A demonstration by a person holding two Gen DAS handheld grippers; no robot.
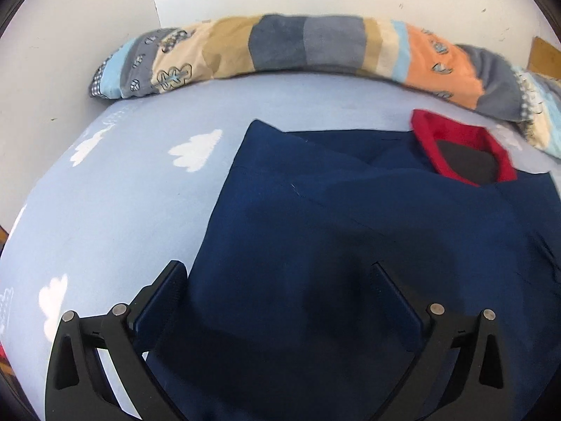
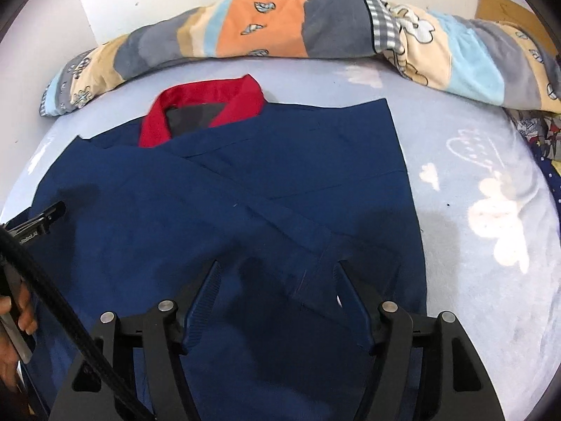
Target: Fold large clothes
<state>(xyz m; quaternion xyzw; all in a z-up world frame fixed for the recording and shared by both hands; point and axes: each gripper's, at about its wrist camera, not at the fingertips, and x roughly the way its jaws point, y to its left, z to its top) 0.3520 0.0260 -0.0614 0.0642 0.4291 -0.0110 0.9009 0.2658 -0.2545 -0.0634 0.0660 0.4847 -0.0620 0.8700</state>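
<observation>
And here we are over the bed (image 1: 105, 210), pale blue sheet dotted with white clouds, and spread flat across it lies the navy garment (image 1: 350, 228), sleeves folded in across the body. Its red collar (image 1: 463, 140) sits at the far end, pointing toward the rolled patchwork blanket (image 1: 315, 49) that runs along the white wall (image 1: 87, 35).

The left claw (image 1: 280, 273) hangs over the garment's left edge, its jaws spread wide apart, nothing pinched. One finger floats above the bare sheet just beside the cloth, the other over the navy fabric. Released, no doubt about it.

Over to the right wrist view: the right claw (image 2: 277, 270) hovers above the lower right part of the navy garment (image 2: 245, 193), where a folded sleeve crosses diagonally. Its jaws stand apart too, dark cloth showing between them; whether the tips touch the fabric is hard to tell, but nothing is gripped.

At the left edge of that view, a hand (image 2: 17, 312) wraps the other tool's handle, a black cable sweeping past it. The red collar (image 2: 210, 105) shows clearly there, dark lining inside, and the blanket (image 2: 315, 24) lies beyond.
</observation>
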